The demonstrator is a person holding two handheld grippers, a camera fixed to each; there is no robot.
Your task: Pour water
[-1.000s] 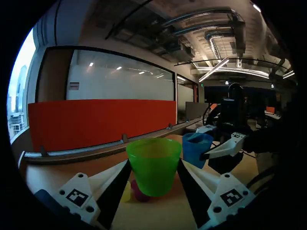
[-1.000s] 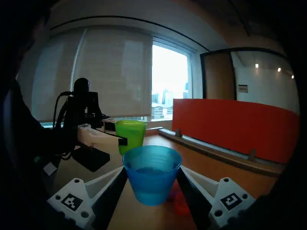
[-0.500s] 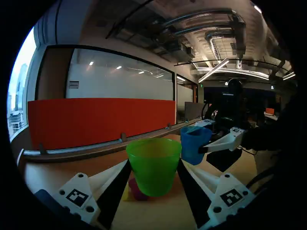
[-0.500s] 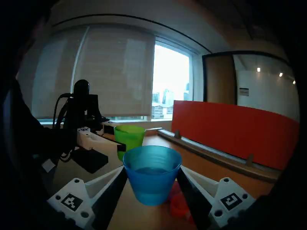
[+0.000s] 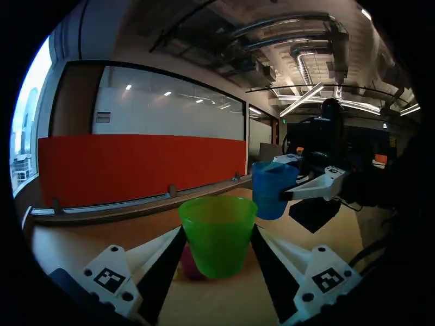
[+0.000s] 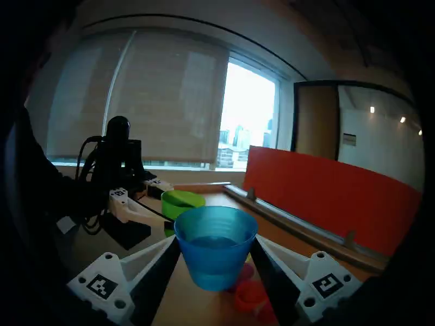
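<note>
Left hand-held gripper point(image 5: 217, 232): both fingers clamped on the sides of the green cup point(image 5: 218, 252), which is upright and low at the bench point(image 5: 98, 239). Contact with the bench cannot be told.

Right hand-held gripper point(image 6: 216, 240): both fingers clamped on the blue cup point(image 6: 216, 266), with water point(image 6: 215, 242) inside.

The left gripper view shows the blue cup higher than the green cup, just right of its rim and apart from it. Small red items point(image 6: 247, 293) lie on the bench below. A red partition point(image 5: 141, 168) lines the far edge.
</note>
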